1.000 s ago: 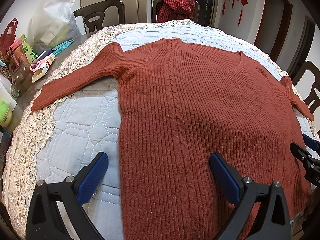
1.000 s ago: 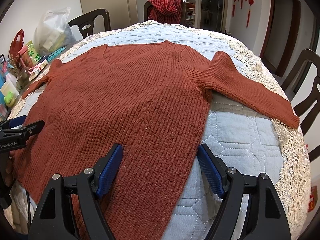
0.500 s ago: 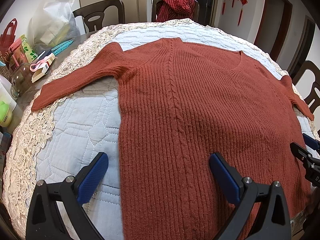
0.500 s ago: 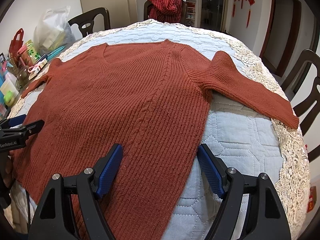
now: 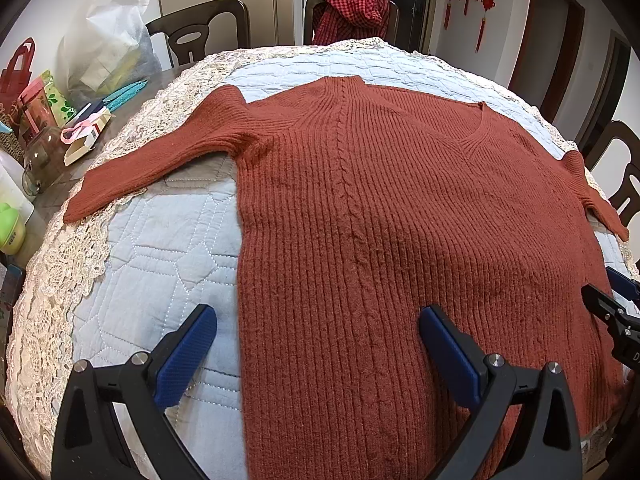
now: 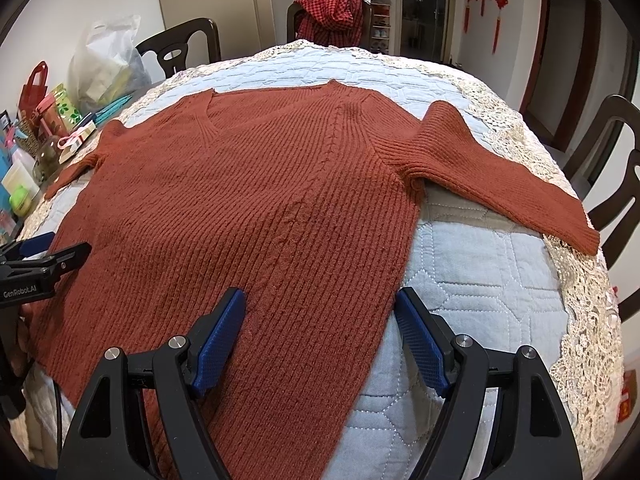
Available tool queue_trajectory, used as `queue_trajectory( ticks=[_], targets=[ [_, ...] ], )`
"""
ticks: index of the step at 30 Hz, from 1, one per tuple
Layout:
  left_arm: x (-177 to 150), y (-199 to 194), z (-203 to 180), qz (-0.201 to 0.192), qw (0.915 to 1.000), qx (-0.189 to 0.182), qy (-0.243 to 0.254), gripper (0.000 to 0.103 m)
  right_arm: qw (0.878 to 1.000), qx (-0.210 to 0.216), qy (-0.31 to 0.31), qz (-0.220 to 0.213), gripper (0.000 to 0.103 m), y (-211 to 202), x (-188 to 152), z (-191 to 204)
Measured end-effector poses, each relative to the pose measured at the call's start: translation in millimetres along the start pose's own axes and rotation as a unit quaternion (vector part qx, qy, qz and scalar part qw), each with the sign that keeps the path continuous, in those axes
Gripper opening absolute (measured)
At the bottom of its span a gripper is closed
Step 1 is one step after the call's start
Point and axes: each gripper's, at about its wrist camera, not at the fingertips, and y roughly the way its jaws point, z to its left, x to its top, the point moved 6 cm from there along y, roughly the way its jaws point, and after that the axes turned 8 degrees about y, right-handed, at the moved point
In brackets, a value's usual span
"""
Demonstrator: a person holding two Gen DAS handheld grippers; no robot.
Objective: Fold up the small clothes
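Note:
A rust-red ribbed V-neck sweater (image 5: 400, 220) (image 6: 260, 208) lies flat and spread out on the quilted blue table cover (image 5: 160, 264) (image 6: 480, 280), with both sleeves stretched sideways. My left gripper (image 5: 316, 336) hovers open over the sweater's left hem edge, one finger above the quilt and the other above the knit. My right gripper (image 6: 320, 320) is open over the sweater's right hem edge in the same way. Neither holds anything. Each gripper's tip shows at the side of the other's view.
A lace-trimmed cloth (image 5: 52, 280) rims the round table. Bags, a glass jar (image 5: 40, 160), boxes and a green bottle (image 5: 12, 232) crowd the left side. Dark wooden chairs (image 6: 612, 148) ring the table; one at the back carries a red checked garment (image 5: 352, 12).

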Motion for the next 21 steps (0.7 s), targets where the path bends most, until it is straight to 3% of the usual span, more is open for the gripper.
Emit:
queue_trajectory(
  ticks=[21],
  targets=[
    [0.7,-1.7,-1.1,-0.003,1.0000,0.001,0.000,0.103,1.000,-0.001,-0.004,-0.003,0.077,-0.3,0.0,0.4]
  ],
)
